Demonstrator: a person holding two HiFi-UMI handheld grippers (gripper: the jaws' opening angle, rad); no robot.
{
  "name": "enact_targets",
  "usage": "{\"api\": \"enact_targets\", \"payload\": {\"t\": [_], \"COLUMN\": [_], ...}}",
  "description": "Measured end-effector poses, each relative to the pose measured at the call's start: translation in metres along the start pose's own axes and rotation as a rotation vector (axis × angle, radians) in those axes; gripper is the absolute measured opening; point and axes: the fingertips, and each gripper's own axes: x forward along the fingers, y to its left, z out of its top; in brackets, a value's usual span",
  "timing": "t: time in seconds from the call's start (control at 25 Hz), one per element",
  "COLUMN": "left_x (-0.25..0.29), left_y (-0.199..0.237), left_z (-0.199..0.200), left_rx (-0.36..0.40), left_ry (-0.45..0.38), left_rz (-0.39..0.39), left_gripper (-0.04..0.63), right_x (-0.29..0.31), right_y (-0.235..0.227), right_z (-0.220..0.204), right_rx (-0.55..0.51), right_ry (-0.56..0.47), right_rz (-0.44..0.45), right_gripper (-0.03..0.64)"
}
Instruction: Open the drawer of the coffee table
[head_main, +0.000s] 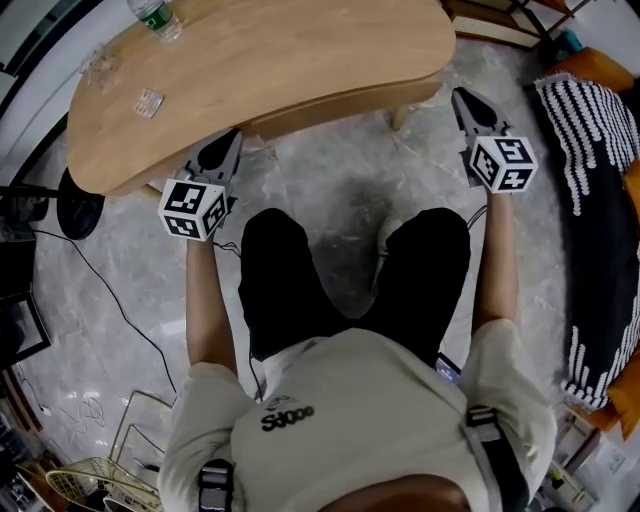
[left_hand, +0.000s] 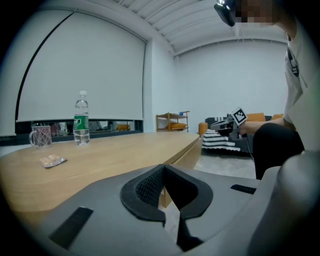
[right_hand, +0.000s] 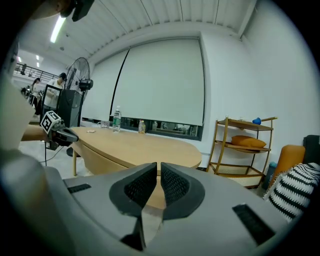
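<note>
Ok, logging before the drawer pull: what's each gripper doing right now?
The left gripper is closed, holding nothing.
The right gripper is closed, holding nothing.

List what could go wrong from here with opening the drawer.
Both jaws are together: the left gripper and right gripper must open first, and no handle shows on the table front, so a grip may slip. A hard tug could rock the table and tip the bottle or glass. The knees sit close; the drawer may hit them.
</note>
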Motion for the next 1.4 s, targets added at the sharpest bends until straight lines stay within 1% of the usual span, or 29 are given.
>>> {"api": "enact_targets", "payload": {"t": [0.12,0.16,0.24,0.28,0.32,0.44,0.48,0.56,0.64,0.76,0.88,1.0,1.12,1.24,1.4], "left_x": [0.004,0.006,0.012,0.015,0.018,0.026,0.029,0.034,0.040,0.048,0.055,0.060,0.064,0.064,0.063], "left_y": [0.001,0.000,-0.003,-0.004,-0.006,-0.007,-0.006,-0.006,-0.005,-0.007,-0.012,-0.011,-0.009,-0.006,-0.006], "left_z": [-0.016,-0.019,-0.025,-0.028,-0.030,-0.034,-0.035,-0.036,-0.038,-0.041,-0.043,-0.044,-0.043,-0.043,-0.042], "left_rx": [-0.020,-0.027,-0.036,-0.037,-0.038,-0.045,-0.049,-0.059,-0.072,-0.077,-0.072,-0.078,-0.070,-0.062,-0.061], "left_ry": [0.014,0.021,0.040,0.049,0.056,0.059,0.058,0.056,0.058,0.063,0.067,0.065,0.068,0.079,0.071], "left_rz": [0.027,0.029,0.026,0.024,0.022,0.022,0.023,0.030,0.039,0.025,0.015,0.032,0.044,0.054,0.070], "left_gripper": [0.021,0.034,0.100,0.121,0.123,0.149,0.156,0.170,0.176,0.187,0.193,0.193,0.196,0.176,0.165], "right_x": [0.007,0.010,0.016,0.019,0.023,0.038,0.043,0.051,0.058,0.069,0.079,0.087,0.095,0.096,0.094], "right_y": [0.004,0.004,0.004,0.003,0.002,0.001,0.001,-0.001,-0.004,-0.008,-0.008,-0.005,-0.001,0.000,0.000], "right_z": [-0.013,-0.017,-0.027,-0.032,-0.038,-0.052,-0.056,-0.064,-0.074,-0.085,-0.091,-0.102,-0.104,-0.104,-0.105], "right_rx": [-0.017,-0.019,-0.030,-0.042,-0.055,-0.072,-0.074,-0.069,-0.055,-0.038,-0.042,-0.102,-0.094,-0.067,-0.058], "right_ry": [0.018,0.026,0.050,0.067,0.084,0.114,0.115,0.118,0.131,0.149,0.157,0.190,0.188,0.175,0.197], "right_rz": [0.008,0.016,0.035,0.045,0.057,0.090,0.095,0.109,0.128,0.147,0.186,0.211,0.230,0.228,0.204], "right_gripper": [0.008,0.011,0.060,0.069,0.077,0.153,0.162,0.180,0.215,0.260,0.268,0.269,0.268,0.268,0.268]}}
